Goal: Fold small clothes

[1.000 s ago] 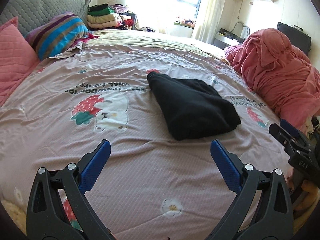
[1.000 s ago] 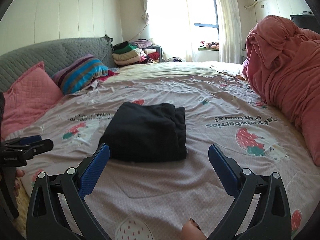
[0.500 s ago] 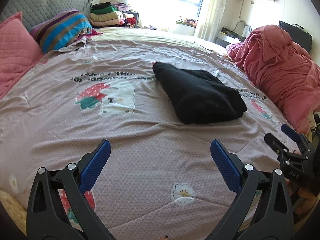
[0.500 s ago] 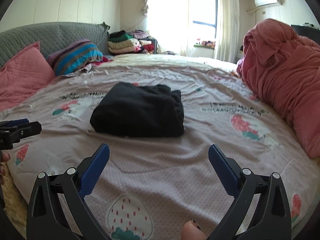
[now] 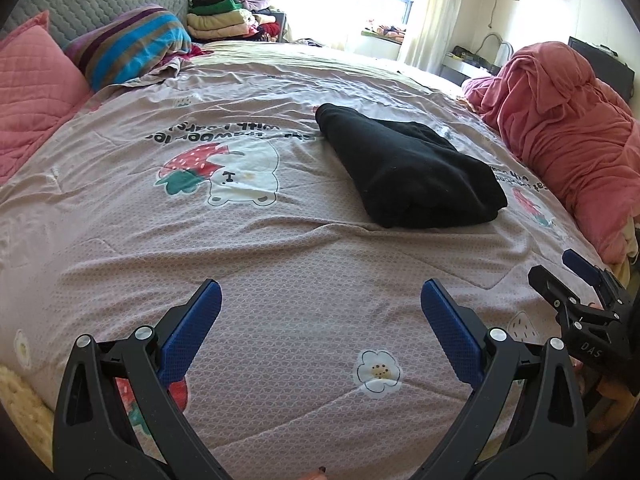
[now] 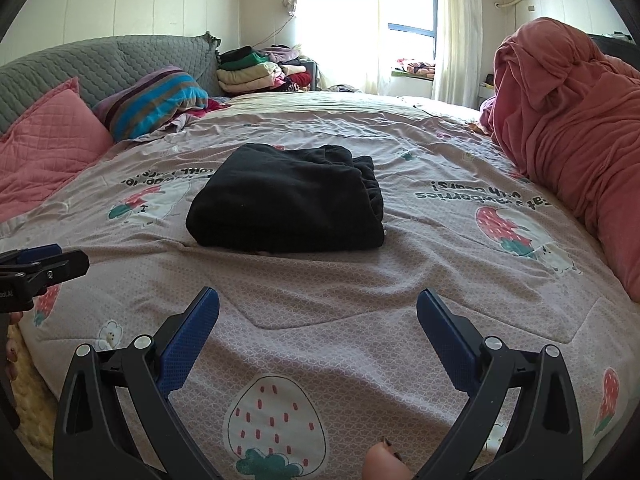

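A wide bed under a mauve quilted bedspread printed with strawberries and white bears [image 5: 280, 280] fills both views. On it, toward the window side from the bear print, lies the one task garment: a black, soft, fleece-like piece of clothing folded into a thick rectangular bundle [image 6: 286, 200]. The bundle looks finished, its near edge a smooth rounded fold, its layers stacked evenly, with a gathered hem or cuff showing at its right end in the right wrist view. A heaped salmon-pink blanket [image 5: 560, 132] sits to the right of the black bundle, well apart from it; a blue and purple striped pillow [image 6: 156, 100] and a pink quilted cushion [image 5: 32, 92] lie off to its left by the grey headboard.

I judge the folding of this garment done; no other unfolded small garment is visible on the spread near the bundle, so what is left cannot be told.

The left gripper [image 5: 320, 320] hangs with its blue-padded fingers spread wide and nothing between them, short of the bundle. The right gripper [image 6: 318, 322] is likewise spread and empty, facing the bundle's long edge.
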